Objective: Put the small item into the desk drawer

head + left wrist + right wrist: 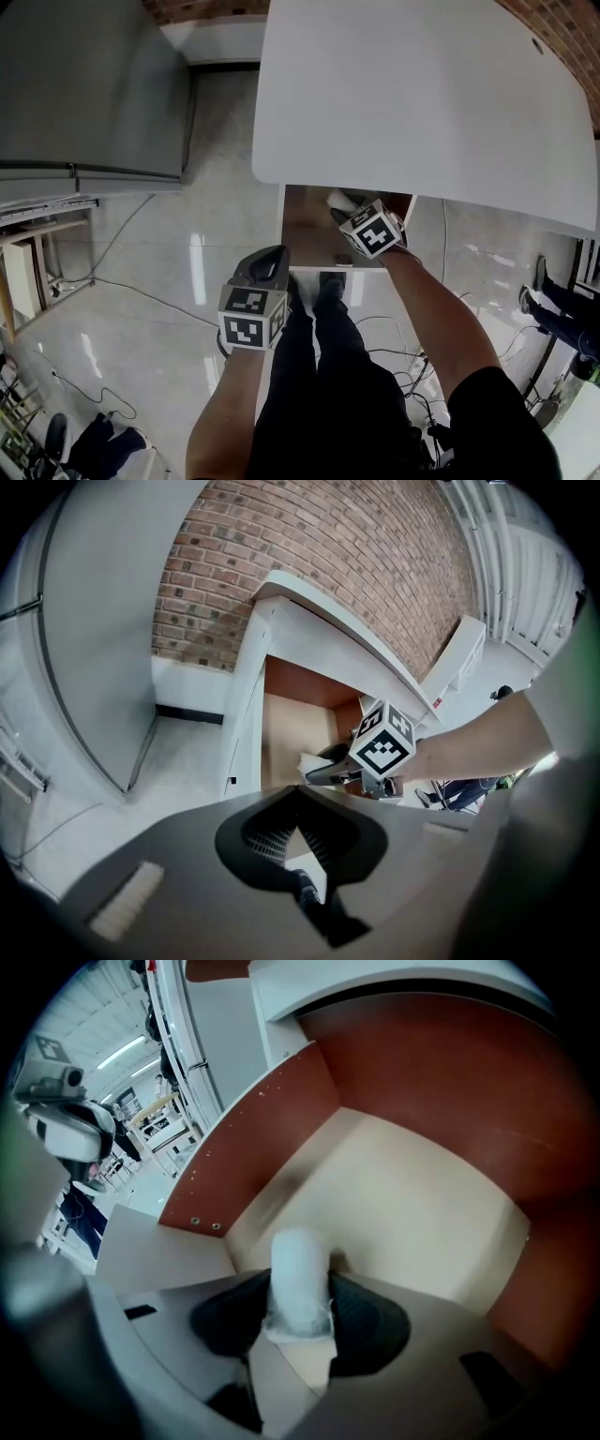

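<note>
The small item (pixel 300 1283) is a white roll in clear wrap, upright between the pads of my right gripper (pixel 300 1309), which is shut on it. In the head view that gripper (pixel 340 210) reaches down into the open desk drawer (pixel 302 234) under the white desk top (pixel 412 94), and the item (pixel 338 198) shows just beyond it. The drawer has a pale floor (pixel 412 1204) and red-brown walls. My left gripper (pixel 275 255) hangs outside the drawer's near left corner, shut and empty. In the left gripper view, its jaws (pixel 298 803) point towards the drawer (pixel 291 733).
A grey cabinet (pixel 84 94) stands to the left of the desk. Cables (pixel 122 286) trail over the shiny floor. The person's dark trouser legs (pixel 328 375) stand in front of the drawer. A brick wall (pixel 309 564) lies behind the desk. Someone else's feet (pixel 553 314) show at the right.
</note>
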`<action>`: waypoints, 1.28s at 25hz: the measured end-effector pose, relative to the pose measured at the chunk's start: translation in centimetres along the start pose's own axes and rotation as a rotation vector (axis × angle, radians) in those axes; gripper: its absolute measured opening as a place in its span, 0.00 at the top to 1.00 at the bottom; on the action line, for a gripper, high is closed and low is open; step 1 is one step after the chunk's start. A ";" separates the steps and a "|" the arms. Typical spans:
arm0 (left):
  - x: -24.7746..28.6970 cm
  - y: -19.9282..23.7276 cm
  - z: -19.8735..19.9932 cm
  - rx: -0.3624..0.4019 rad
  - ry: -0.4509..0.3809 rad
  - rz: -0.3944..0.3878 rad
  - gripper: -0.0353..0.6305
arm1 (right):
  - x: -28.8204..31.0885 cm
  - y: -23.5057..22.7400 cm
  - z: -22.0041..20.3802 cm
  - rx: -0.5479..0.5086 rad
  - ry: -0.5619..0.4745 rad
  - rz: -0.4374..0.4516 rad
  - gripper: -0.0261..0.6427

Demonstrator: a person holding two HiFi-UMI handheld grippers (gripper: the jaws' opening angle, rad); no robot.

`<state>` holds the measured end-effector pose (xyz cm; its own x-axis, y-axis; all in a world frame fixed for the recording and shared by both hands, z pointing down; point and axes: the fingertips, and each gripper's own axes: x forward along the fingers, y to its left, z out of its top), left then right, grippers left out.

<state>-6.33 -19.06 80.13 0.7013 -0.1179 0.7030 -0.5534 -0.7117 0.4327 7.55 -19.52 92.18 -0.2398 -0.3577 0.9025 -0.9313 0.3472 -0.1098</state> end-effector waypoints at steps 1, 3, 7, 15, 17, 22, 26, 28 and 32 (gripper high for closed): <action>-0.1 -0.1 -0.2 -0.002 0.003 -0.001 0.93 | 0.0 -0.1 -0.2 0.004 0.005 -0.003 0.72; -0.5 -0.4 -0.6 -0.003 0.011 -0.001 0.93 | -0.2 -0.2 -0.6 0.007 0.016 -0.011 0.71; -1.4 -0.9 -1.2 0.002 0.023 0.000 0.93 | -1.4 -0.2 -1.4 0.015 0.025 -0.017 0.67; -4.5 -1.9 -0.9 0.001 0.031 -0.011 0.93 | -8.0 -0.7 -0.8 0.127 -0.054 -0.080 0.67; -5.4 -2.3 -0.2 0.005 0.024 -0.014 0.93 | -10.3 -0.5 -0.8 0.164 -0.074 -0.087 0.67; -8.9 -3.8 2.7 0.024 -0.008 -0.016 0.93 | -16.2 1.8 -1.8 0.283 -0.110 -0.099 0.67; -11.9 -5.1 5.4 0.046 -0.046 -0.021 0.93 | -20.8 3.6 -2.0 0.385 -0.165 -0.101 0.67; -13.2 -5.7 6.2 0.055 -0.062 -0.022 0.93 | -22.6 4.8 -2.4 0.431 -0.181 -0.100 0.67; -15.6 -6.1 7.1 0.050 -0.094 -0.021 0.93 | -25.2 7.8 -2.3 0.413 -0.180 -0.082 0.67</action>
<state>-10.71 -17.80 62.56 0.7530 -0.1658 0.6368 -0.5168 -0.7482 0.4162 6.99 -5.76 69.53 -0.1709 -0.5273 0.8323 -0.9716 -0.0501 -0.2312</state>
